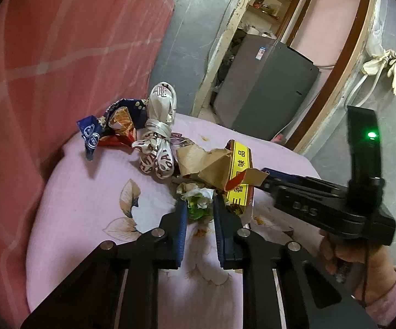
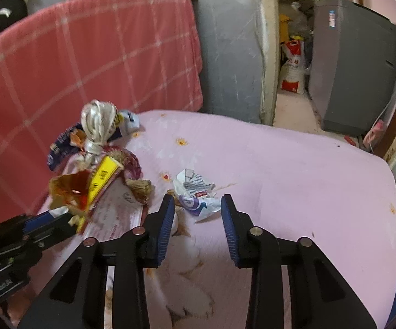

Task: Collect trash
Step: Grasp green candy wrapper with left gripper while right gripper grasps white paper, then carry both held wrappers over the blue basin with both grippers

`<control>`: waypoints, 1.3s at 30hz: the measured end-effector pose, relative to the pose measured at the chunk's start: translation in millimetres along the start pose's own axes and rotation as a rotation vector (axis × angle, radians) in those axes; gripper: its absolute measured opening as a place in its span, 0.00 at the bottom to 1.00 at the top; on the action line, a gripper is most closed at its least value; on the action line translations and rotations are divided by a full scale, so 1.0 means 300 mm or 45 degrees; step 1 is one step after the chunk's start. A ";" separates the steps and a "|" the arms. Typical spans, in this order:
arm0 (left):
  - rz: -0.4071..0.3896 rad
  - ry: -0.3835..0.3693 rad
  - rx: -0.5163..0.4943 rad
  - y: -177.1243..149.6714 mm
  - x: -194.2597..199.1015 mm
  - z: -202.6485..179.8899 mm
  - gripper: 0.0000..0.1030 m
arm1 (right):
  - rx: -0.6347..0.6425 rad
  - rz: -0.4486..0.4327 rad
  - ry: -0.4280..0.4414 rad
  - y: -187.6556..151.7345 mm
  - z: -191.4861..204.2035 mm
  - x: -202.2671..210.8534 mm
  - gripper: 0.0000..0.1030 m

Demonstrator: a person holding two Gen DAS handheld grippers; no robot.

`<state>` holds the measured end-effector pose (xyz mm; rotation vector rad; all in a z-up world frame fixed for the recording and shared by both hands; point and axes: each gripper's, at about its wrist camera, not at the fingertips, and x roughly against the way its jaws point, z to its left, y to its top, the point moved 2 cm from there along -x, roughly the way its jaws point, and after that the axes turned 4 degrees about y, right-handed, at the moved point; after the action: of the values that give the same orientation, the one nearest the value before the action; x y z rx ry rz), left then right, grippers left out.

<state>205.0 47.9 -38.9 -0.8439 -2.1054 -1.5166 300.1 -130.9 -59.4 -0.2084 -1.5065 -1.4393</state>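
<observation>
Left tool (image 1: 198, 205) pinches a green-white wad (image 1: 198, 201); right tool (image 2: 198, 205) brackets a crumpled wrapper (image 2: 196, 194).

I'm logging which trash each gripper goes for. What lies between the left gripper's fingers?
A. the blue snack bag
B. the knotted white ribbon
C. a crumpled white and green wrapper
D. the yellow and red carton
C: in the left wrist view the left gripper brackets the crumpled white and green wrapper.
</observation>
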 end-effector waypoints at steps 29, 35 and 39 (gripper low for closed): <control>-0.377 0.012 -0.123 -0.048 0.254 -0.263 0.00 | 0.077 -0.573 -0.087 -0.161 0.056 0.475 0.06; -0.588 -0.104 -0.222 0.003 0.289 -0.471 0.00 | 0.109 -0.835 -0.278 -0.157 0.020 0.698 0.06; -0.682 -0.203 -0.263 0.021 0.300 -0.599 0.00 | 0.119 -0.946 -0.408 -0.159 -0.043 0.814 0.06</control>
<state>139.8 -99.7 81.2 -0.4950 -2.4551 -2.0187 155.0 -274.0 83.9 0.2188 -2.0334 -1.9681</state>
